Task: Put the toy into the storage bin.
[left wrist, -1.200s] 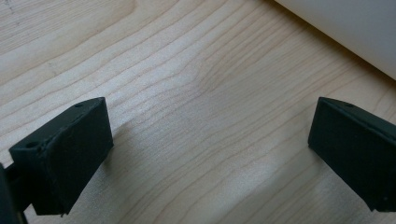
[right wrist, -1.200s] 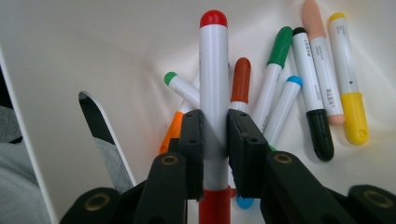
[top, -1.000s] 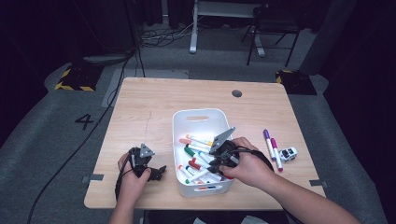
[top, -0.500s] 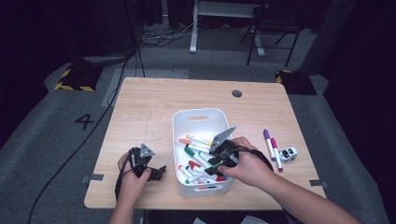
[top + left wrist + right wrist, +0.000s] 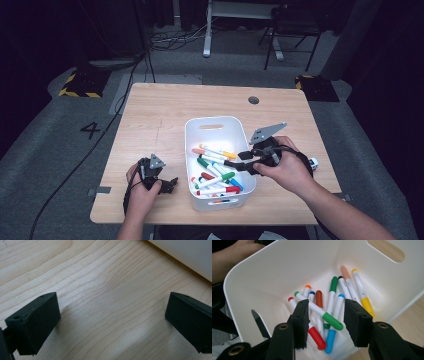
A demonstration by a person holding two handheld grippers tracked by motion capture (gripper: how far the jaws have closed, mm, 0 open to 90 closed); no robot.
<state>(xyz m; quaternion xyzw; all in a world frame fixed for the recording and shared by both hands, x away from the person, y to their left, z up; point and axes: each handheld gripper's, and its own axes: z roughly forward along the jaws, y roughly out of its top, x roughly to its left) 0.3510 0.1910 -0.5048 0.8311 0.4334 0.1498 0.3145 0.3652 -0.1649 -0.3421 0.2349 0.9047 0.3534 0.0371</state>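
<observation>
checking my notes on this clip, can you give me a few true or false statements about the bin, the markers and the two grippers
1. The white bin holds several markers. True.
2. The right gripper is clamped on the green-capped marker. False: its jaws have just been opening and stand apart above the markers, gripping none.
3. The left gripper is inside the bin. False: it sits over bare wooden table beside the bin, jaws wide apart.
4. A yellow-capped marker lies in the bin. True.
5. The bin has a handle slot in its wall. True.
</observation>
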